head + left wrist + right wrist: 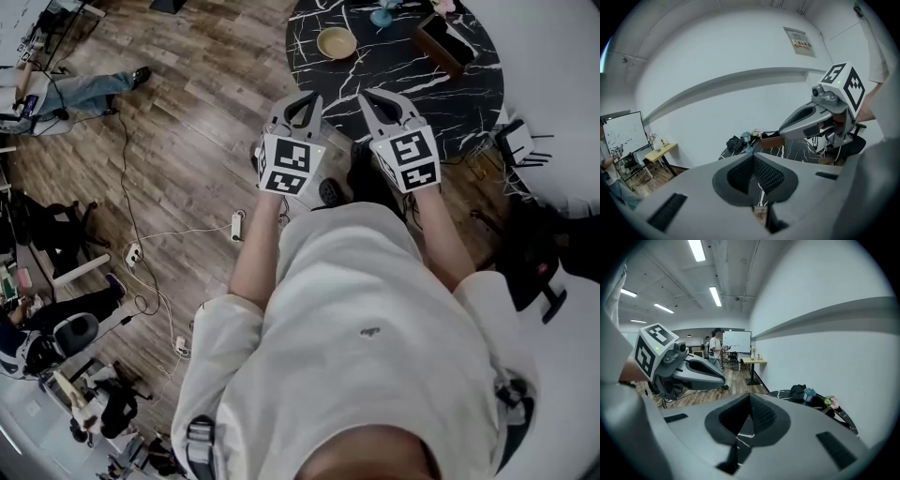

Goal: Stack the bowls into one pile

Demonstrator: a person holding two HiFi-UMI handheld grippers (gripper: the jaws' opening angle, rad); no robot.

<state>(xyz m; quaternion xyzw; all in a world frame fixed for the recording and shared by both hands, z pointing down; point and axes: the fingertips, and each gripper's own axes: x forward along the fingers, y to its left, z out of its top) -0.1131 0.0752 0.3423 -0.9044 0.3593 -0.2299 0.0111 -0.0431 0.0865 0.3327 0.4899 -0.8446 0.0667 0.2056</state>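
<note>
A tan bowl sits on the round black marble table, toward its far left side; I cannot tell whether more than one bowl is nested there. My left gripper and right gripper hover side by side over the table's near edge, short of the bowl. Both are shut with nothing between the jaws. In the left gripper view the left gripper has its jaws met, and the right gripper shows beside it. The right gripper view shows the right gripper likewise shut, with the left gripper on its left.
A brown wooden box and a small blue lamp stand at the table's far side. Beside the table on the right is a white round surface. Cables and a power strip lie on the wood floor. A seated person is at far left.
</note>
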